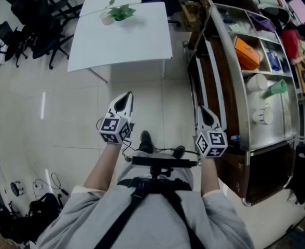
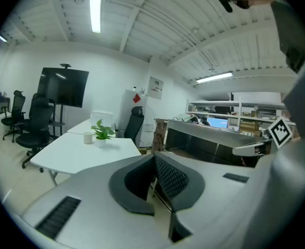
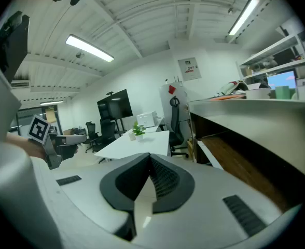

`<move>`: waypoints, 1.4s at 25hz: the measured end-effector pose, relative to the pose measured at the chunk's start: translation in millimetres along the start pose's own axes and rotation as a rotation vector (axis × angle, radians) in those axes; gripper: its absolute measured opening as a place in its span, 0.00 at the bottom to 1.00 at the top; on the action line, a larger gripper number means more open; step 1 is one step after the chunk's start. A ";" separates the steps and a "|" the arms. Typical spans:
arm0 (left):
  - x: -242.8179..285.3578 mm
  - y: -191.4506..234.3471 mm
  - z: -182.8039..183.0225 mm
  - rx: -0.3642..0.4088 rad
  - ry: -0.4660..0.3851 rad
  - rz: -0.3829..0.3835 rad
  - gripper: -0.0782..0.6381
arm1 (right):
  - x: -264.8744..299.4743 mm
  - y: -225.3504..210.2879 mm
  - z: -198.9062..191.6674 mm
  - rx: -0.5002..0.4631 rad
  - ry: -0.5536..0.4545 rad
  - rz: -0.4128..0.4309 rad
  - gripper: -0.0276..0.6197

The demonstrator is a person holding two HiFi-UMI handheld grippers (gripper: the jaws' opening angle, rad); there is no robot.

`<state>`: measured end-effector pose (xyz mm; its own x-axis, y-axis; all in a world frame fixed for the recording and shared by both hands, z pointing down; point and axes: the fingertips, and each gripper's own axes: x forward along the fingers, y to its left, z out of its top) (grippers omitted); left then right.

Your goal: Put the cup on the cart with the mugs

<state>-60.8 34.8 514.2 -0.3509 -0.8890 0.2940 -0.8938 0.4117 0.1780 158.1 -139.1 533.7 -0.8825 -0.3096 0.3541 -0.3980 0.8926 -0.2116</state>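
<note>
Task not begun. Left gripper (image 1: 126, 96) and right gripper (image 1: 205, 111) both clenched, empty, above glossy tiled floor (image 1: 64, 113). Small white cylindrical cup (image 1: 106, 17) on far smooth white table (image 1: 126, 45), beside leafy plant (image 1: 120, 12). Remaining: fetch cup, carry right to brushed-steel cart (image 1: 277, 131) holding white mugs (image 1: 256, 82).

We are viewing an office.
We are seeing pale floor tiles (image 1: 64, 118), a white worktop (image 1: 126, 43), black chairs (image 1: 33, 30), strip lights (image 2: 95, 7).
</note>
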 end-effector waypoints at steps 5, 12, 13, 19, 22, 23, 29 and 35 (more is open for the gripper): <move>-11.7 49.5 1.8 -0.002 -0.003 0.029 0.11 | 39.6 50.8 8.8 -0.024 0.037 0.033 0.05; -27.8 131.3 15.3 -0.035 -0.023 0.111 0.11 | 113.6 125.5 28.1 -0.074 0.051 0.144 0.05; -31.2 142.3 17.4 -0.039 -0.027 0.120 0.11 | 122.5 136.8 30.3 -0.081 0.053 0.157 0.05; -40.7 191.0 33.5 -0.036 -0.048 0.170 0.11 | 177.2 190.8 38.3 -0.124 0.066 0.247 0.05; -47.3 205.6 41.6 -0.047 -0.064 0.181 0.11 | 192.9 214.2 48.5 -0.138 0.067 0.280 0.05; -49.4 210.6 42.4 -0.054 -0.067 0.184 0.11 | 196.5 221.8 53.9 -0.145 0.063 0.290 0.05; -36.1 239.9 42.8 -0.087 -0.066 0.217 0.11 | 230.8 232.6 71.8 -0.171 0.063 0.326 0.05; -21.2 273.4 46.8 -0.105 -0.059 0.247 0.11 | 272.4 244.6 72.3 -0.172 0.099 0.353 0.05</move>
<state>-310.8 156.8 512.7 -0.5731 -0.7679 0.2860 -0.7464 0.6333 0.2046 -197.8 -28.8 512.6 -0.9255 0.0511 0.3752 -0.0200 0.9829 -0.1832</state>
